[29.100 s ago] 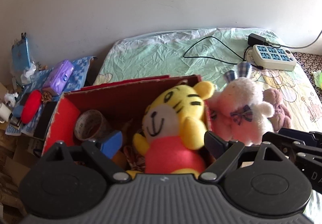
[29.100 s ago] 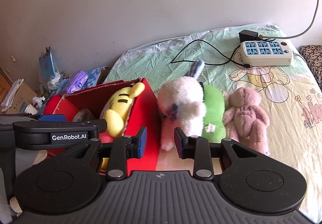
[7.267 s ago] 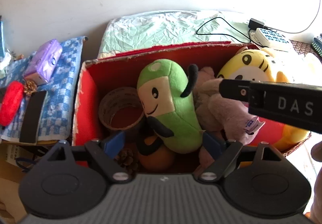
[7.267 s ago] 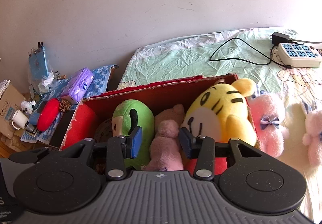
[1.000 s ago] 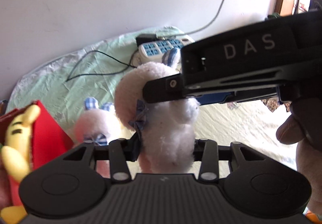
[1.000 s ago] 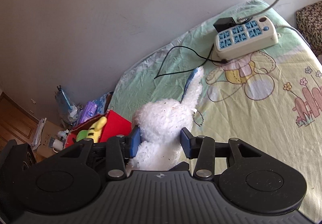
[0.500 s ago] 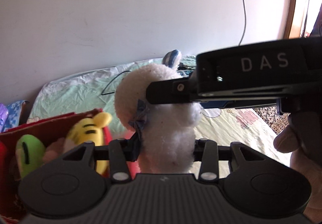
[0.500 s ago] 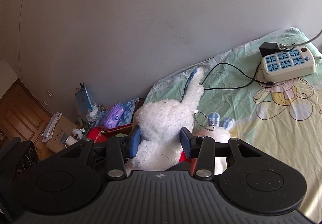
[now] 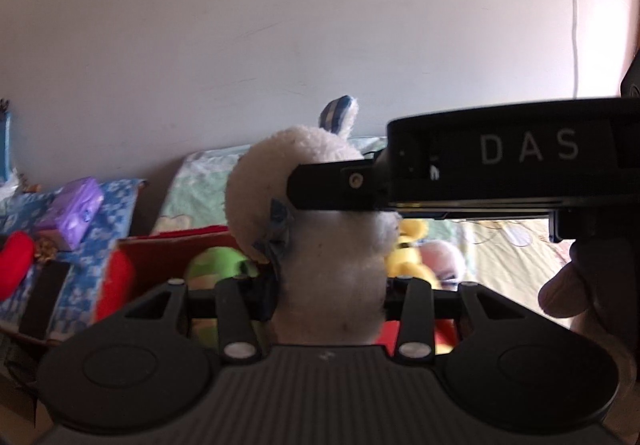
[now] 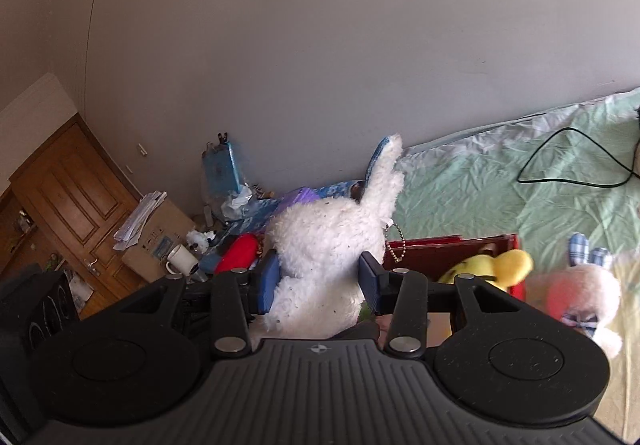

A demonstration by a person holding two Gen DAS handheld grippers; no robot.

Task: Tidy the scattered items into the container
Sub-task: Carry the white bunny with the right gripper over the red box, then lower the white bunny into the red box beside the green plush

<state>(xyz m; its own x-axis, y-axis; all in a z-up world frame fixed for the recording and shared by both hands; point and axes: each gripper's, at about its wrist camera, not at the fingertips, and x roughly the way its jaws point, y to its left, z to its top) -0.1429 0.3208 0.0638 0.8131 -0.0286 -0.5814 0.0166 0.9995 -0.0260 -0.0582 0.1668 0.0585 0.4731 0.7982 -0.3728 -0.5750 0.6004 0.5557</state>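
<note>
Since a second ago: white plush rabbit (image 9: 328, 245), then over the bedsheet near the power strip, now hangs in front of the red box (image 9: 168, 245), with the green plush (image 9: 218, 265) and the yellow tiger plush (image 10: 492, 265) showing behind it.

Item 1, white plush rabbit. Held off the bed by both of my grippers at once. My left gripper (image 9: 330, 289) pinches its lower body; my right gripper (image 10: 320, 279) pinches its back, blue pads sunk into the fur on either side. Ear with striped lining points to 12 o'clock in the left view (1 o'clock in the right view). Bead chain dangles at its 3 o'clock side, right view.

Item 2, red box. Open-topped, already crowded. Sits at 6 to 7 o'clock of the rabbit in the left view.

Item 3, pink-and-white plush (image 10: 576, 297). Lies on the bedsheet (image 10: 500, 189) outside the box, at 3 o'clock of it, not yet stowed.

Handling note, my judgement: bring the rabbit fully over the opening before lowering; keep both pinches matched so the soft body does not twist or sag. Aim for the gap between green and yellow plush (little room shows). Release both sides together, and mind the chain snagging the cardboard rim.
</note>
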